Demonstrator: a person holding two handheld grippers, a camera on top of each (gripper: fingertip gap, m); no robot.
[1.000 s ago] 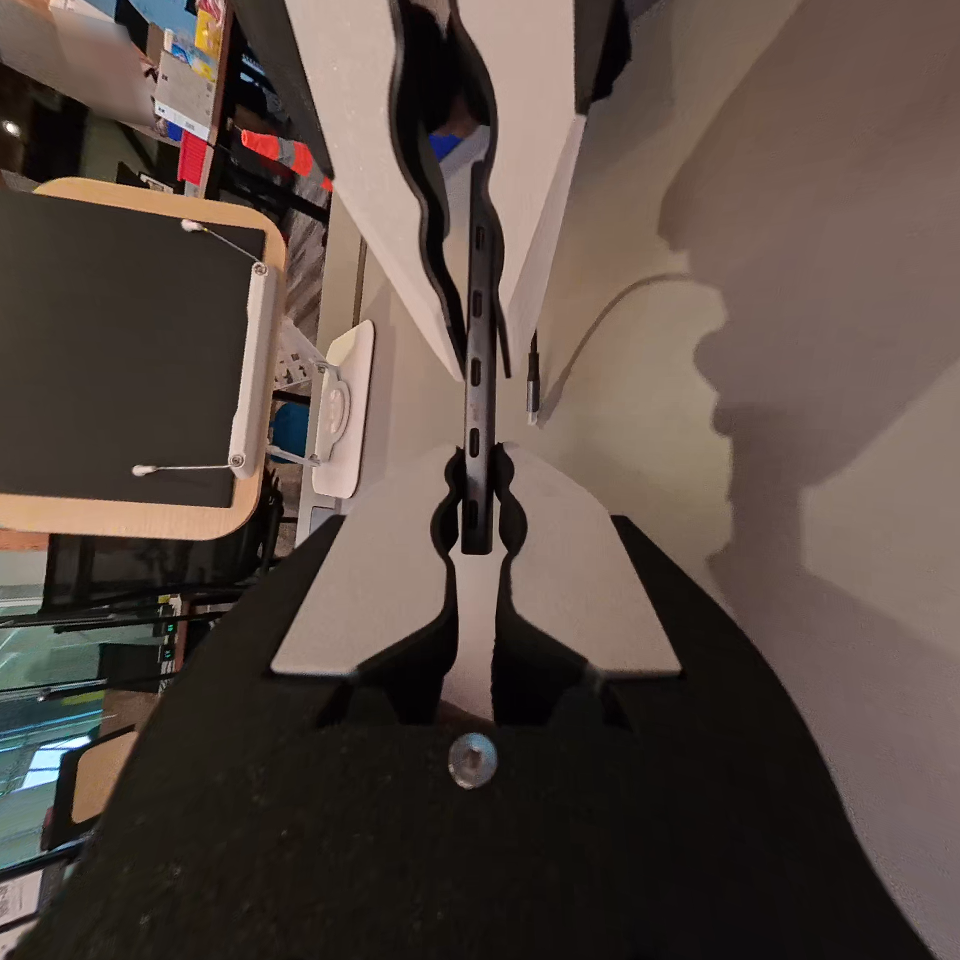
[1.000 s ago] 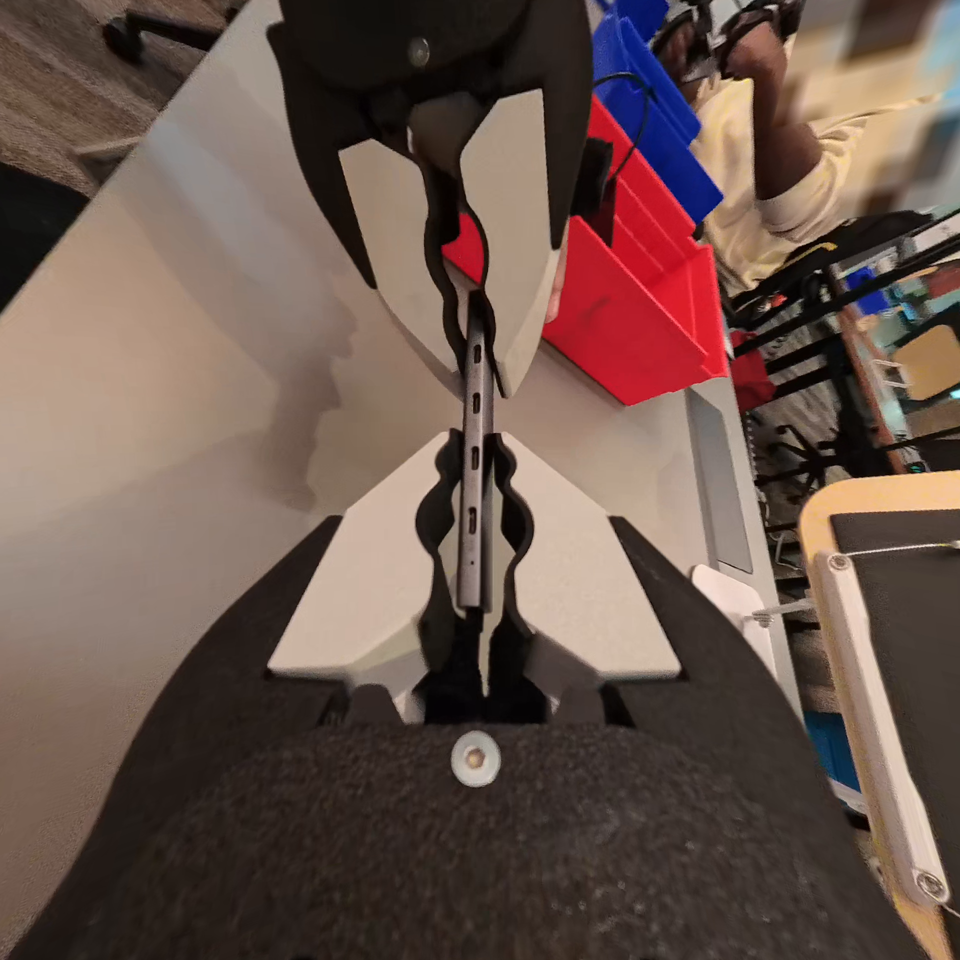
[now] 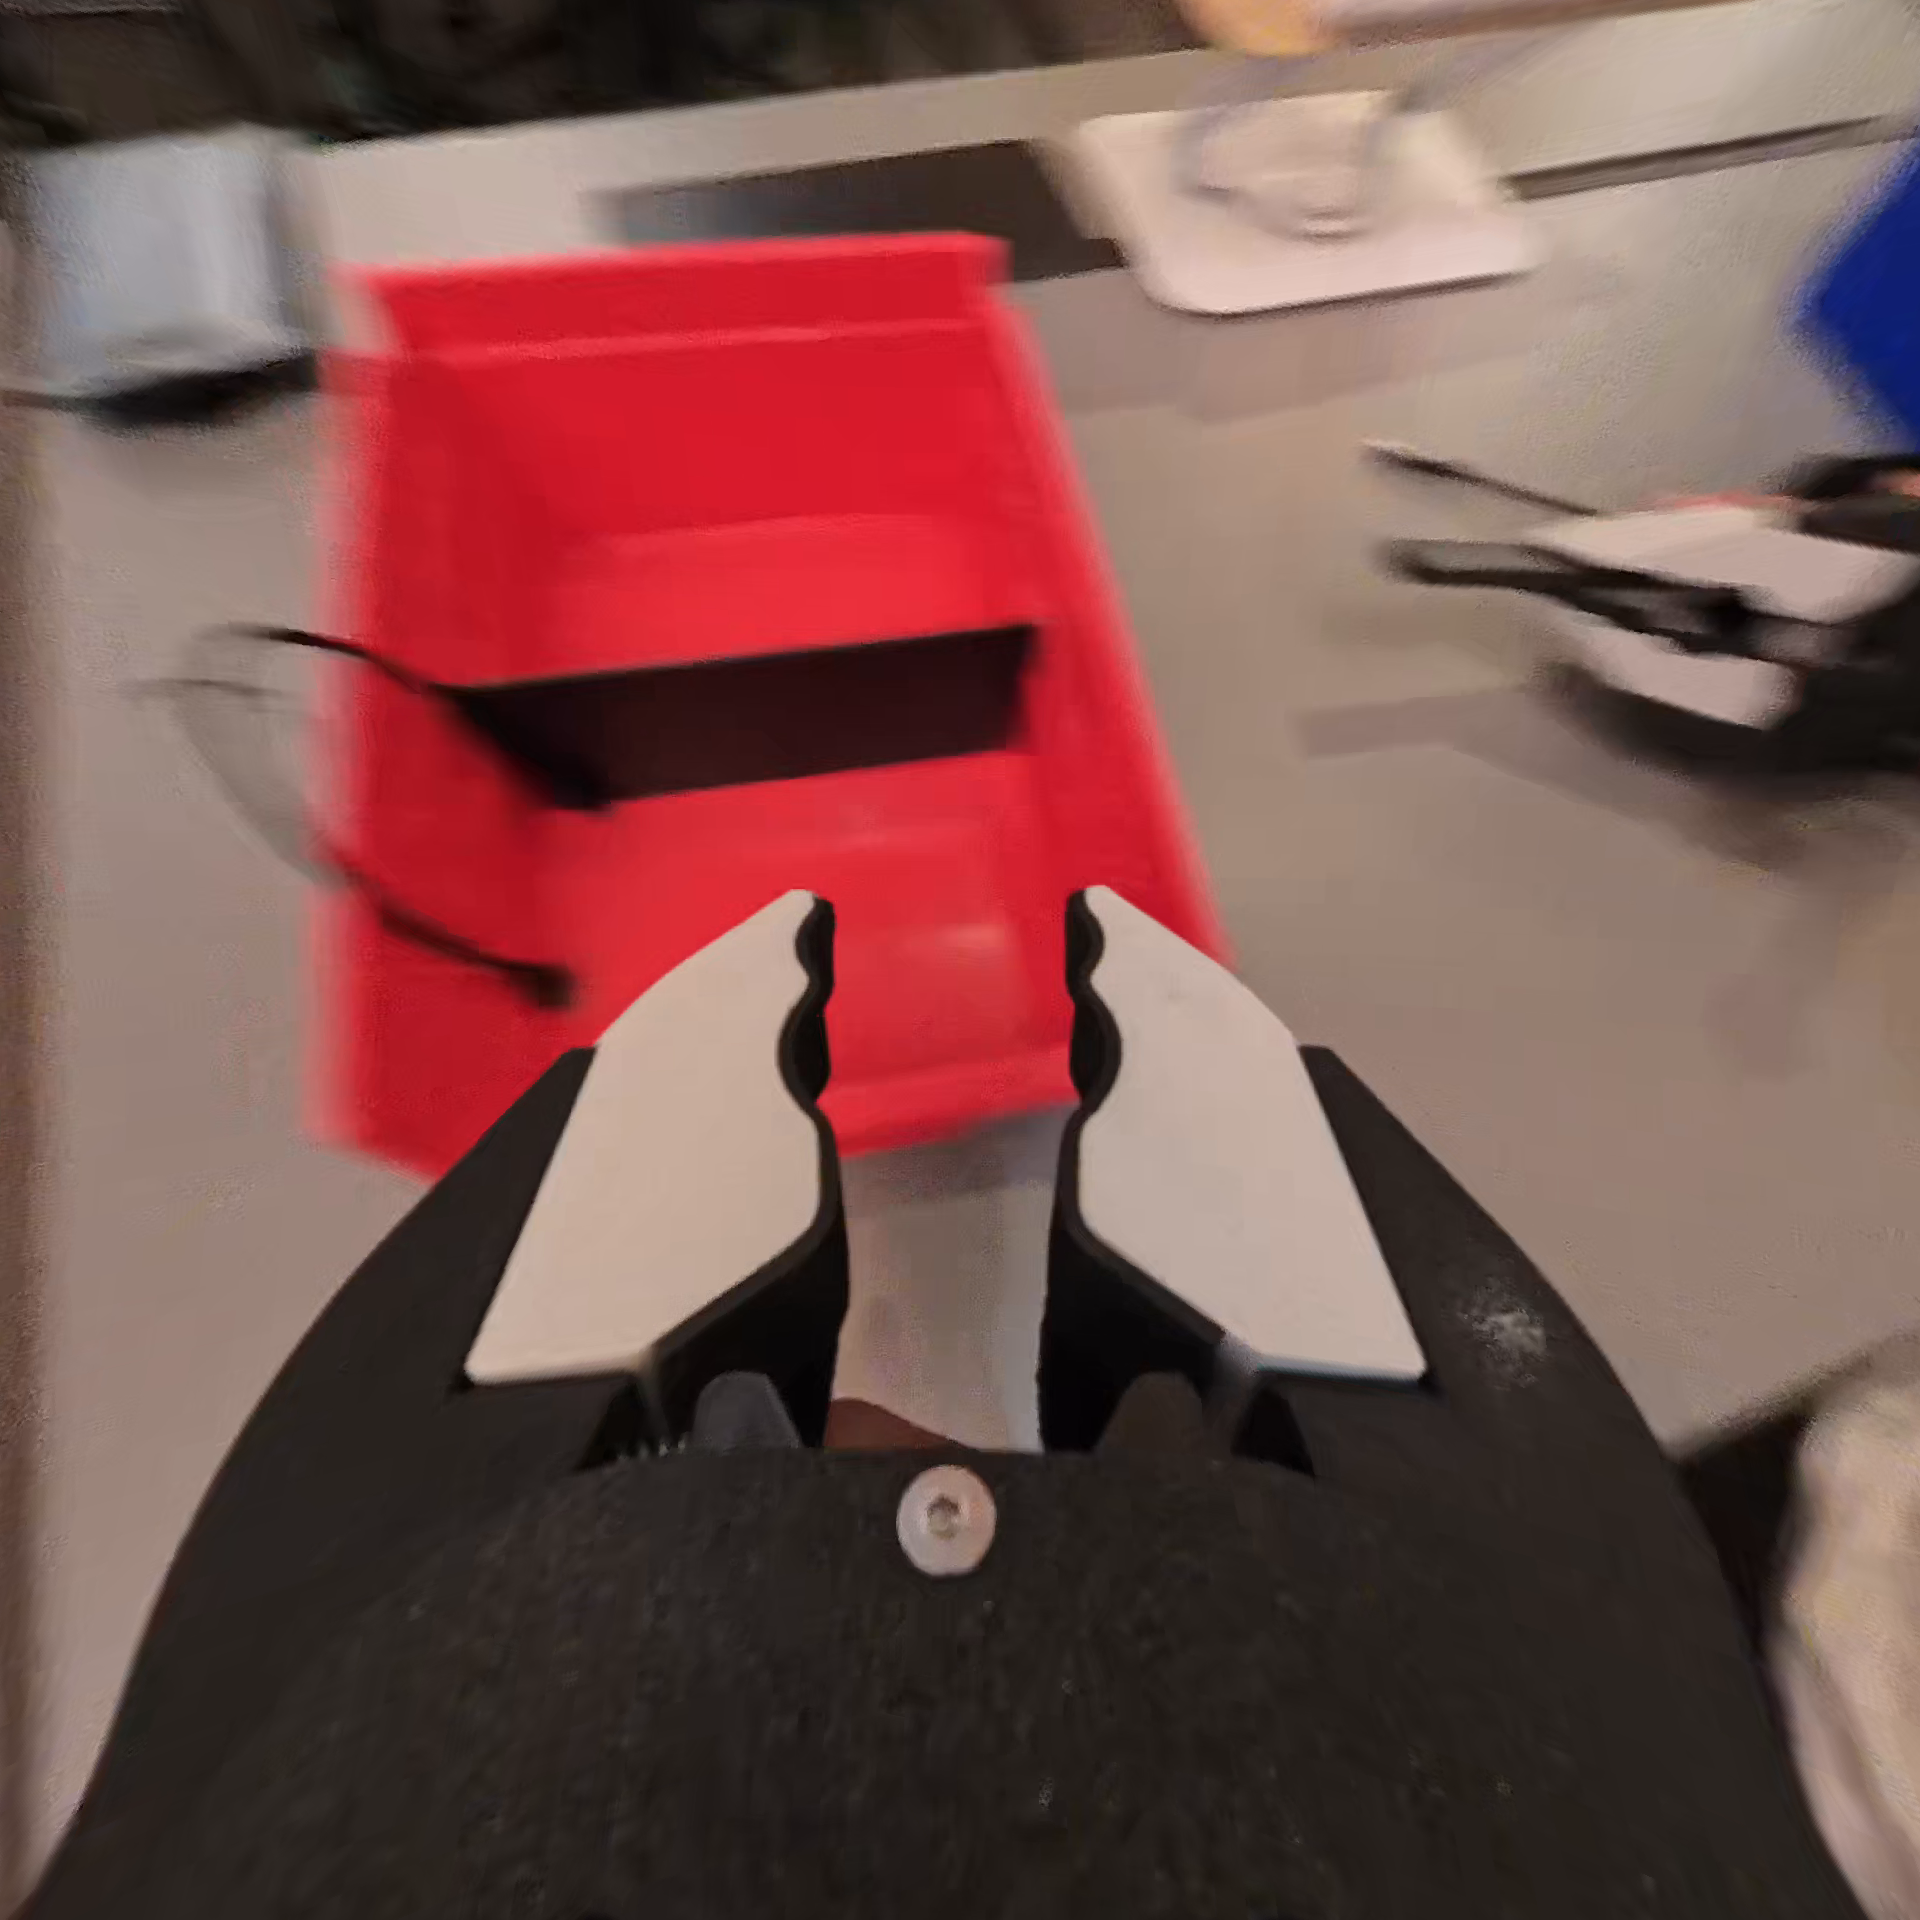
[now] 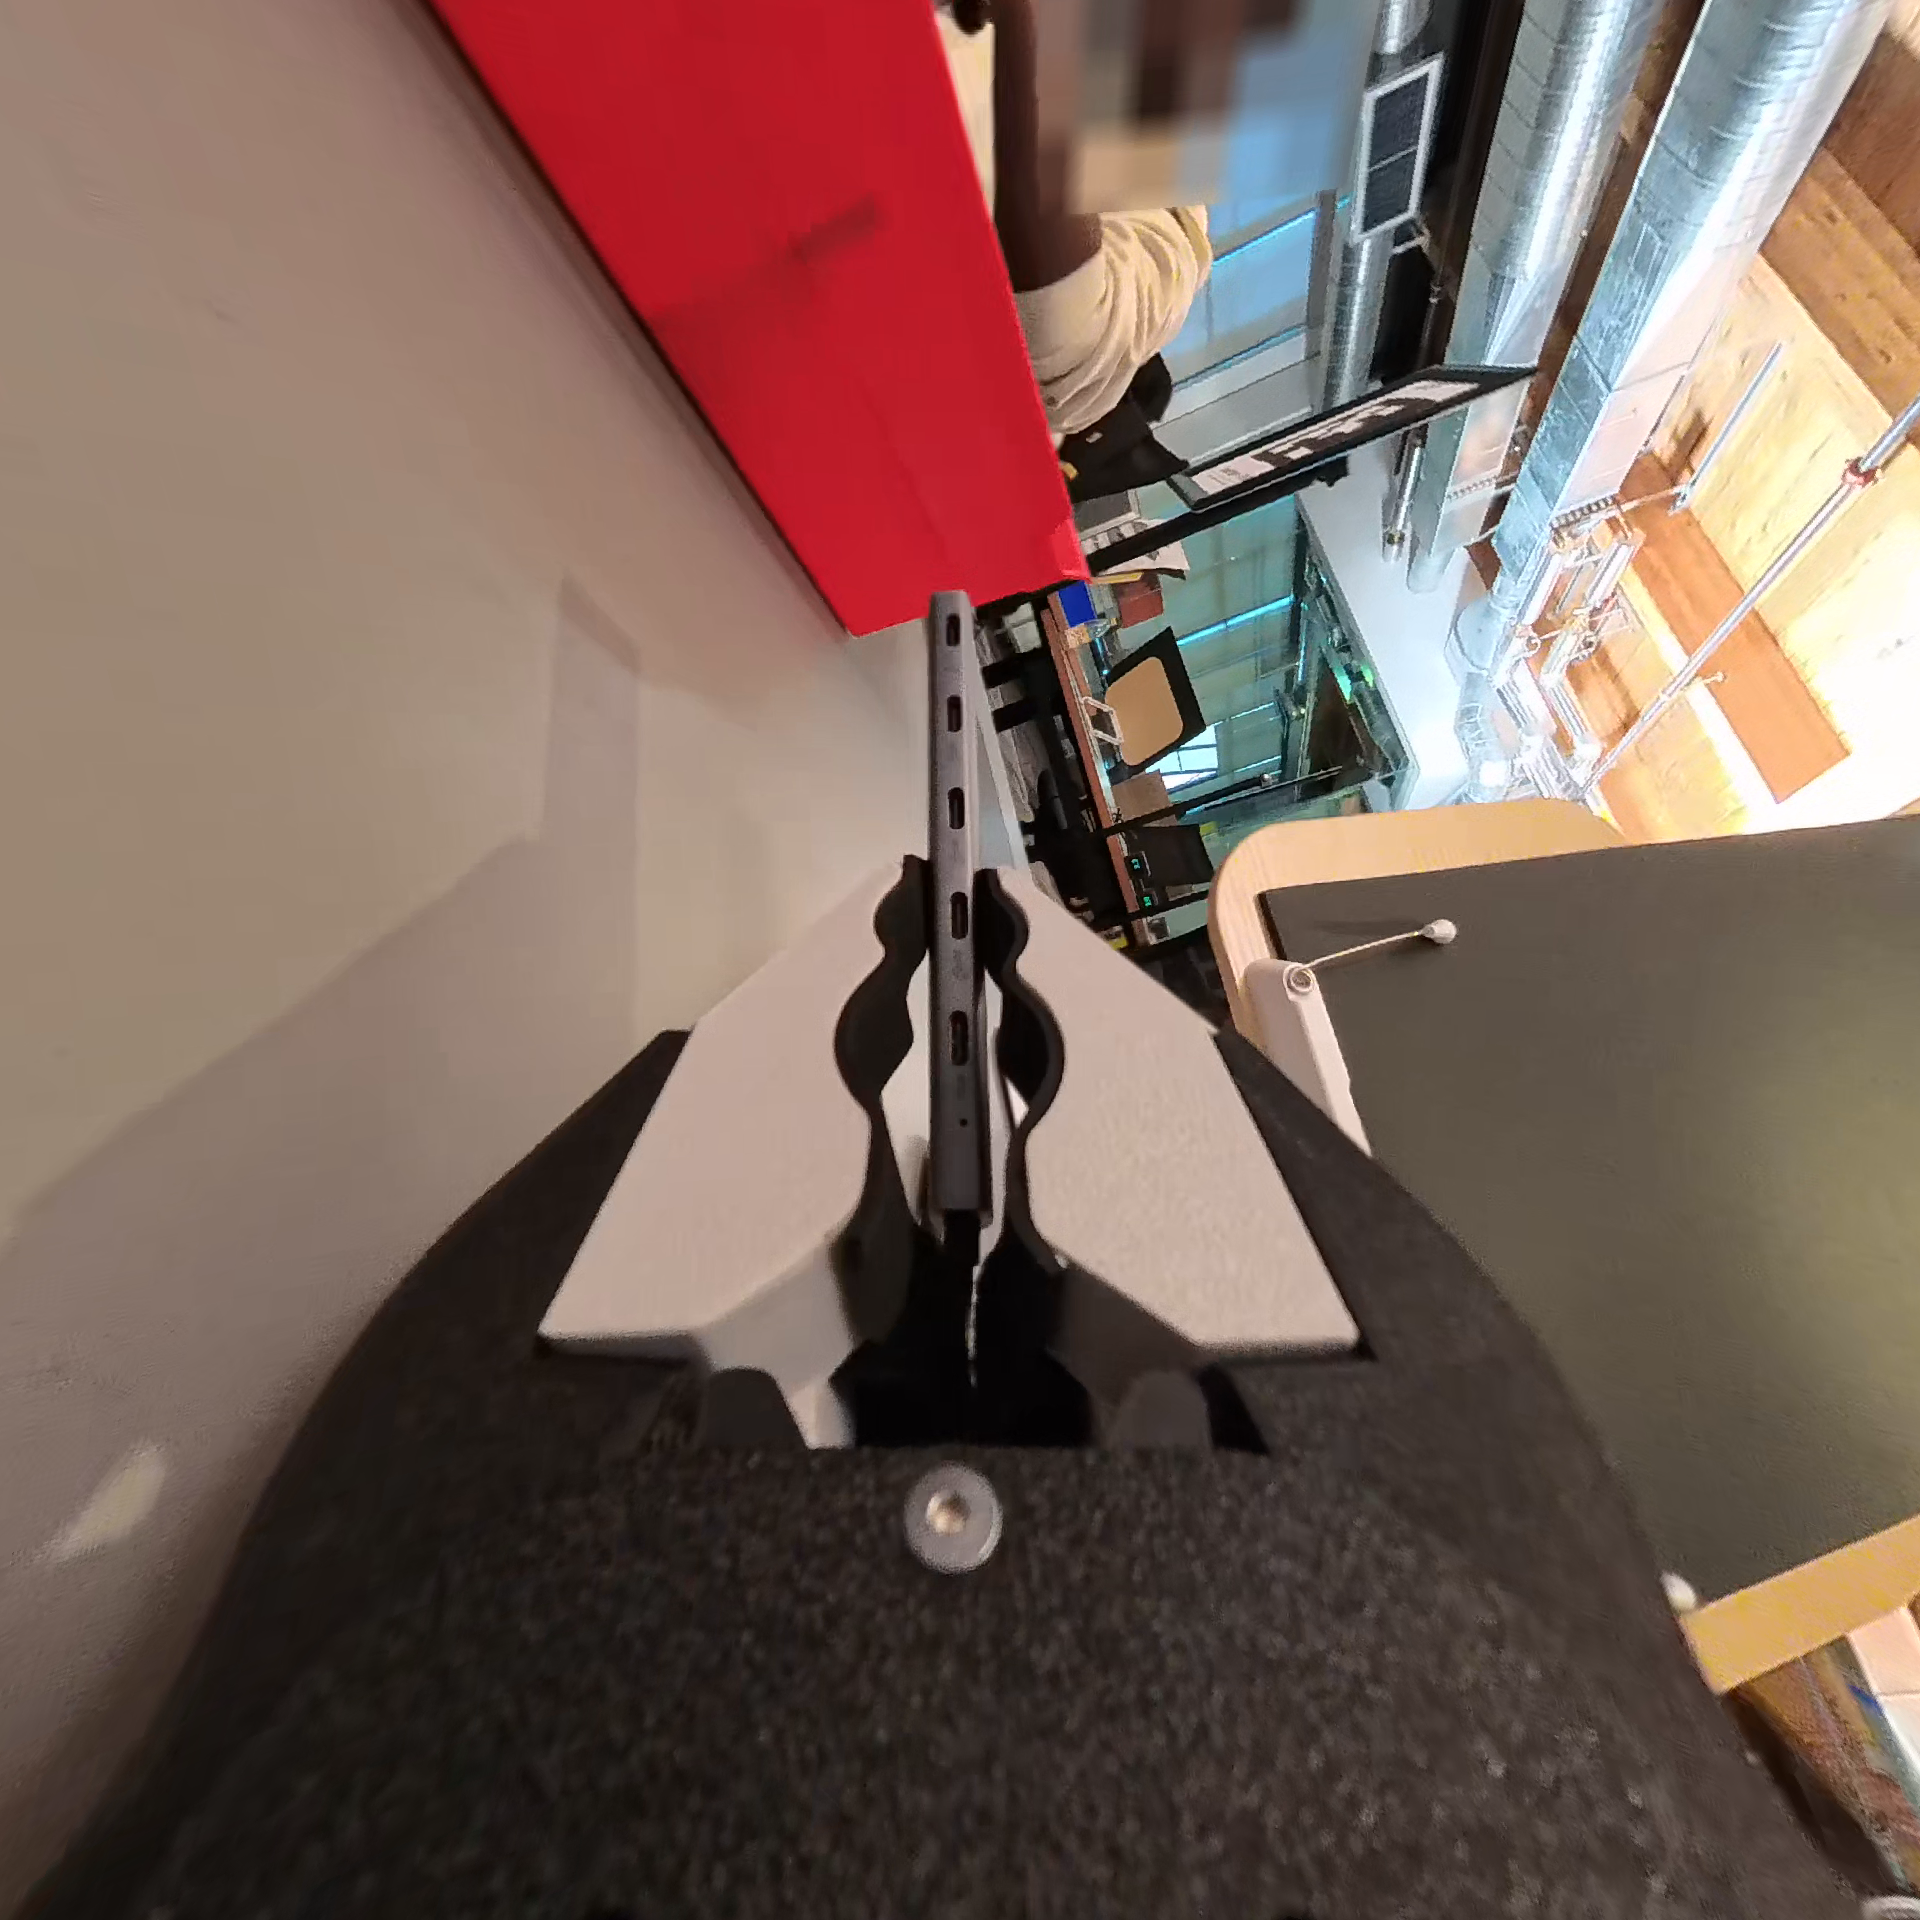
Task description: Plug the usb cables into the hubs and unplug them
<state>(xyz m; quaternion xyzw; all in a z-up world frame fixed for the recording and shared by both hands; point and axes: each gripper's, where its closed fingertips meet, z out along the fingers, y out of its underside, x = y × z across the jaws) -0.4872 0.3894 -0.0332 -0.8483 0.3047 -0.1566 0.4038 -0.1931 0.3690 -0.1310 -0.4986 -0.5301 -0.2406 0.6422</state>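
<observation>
1. Left hand-held gripper: jaws apart, nothing between them. Left wrist view is motion-blurred.
2. It sits just above the near end of a red bin on the grey counter. The bin runs away toward 12 o'clock.
3. A flat black piece lies across the middle of the bin. A thin black cable trails over its wall at 9 o'clock. Too blurred to tell what either is.
4. At 3 o'clock of the bin, well apart: the other gripper, blurred; its jaws are unreadable from here.
5. At 1 o'clock: a white stand base on the counter. Blue bin edge at far 2 o'clock.
6. Right hand-held gripper: clamped on a slim dark grey hub with a row of ports along its edge. The hub is held edge-on and sticks out past the fingertips toward 12 o'clock.
7. In the right wrist view the hub's far tip sits near the corner of the red bin; touching or not, cannot tell.
8. A black board with a pale wood rim is at 3 o'clock of the right gripper. A person's cream sleeve shows past the bin at 1 o'clock.
</observation>
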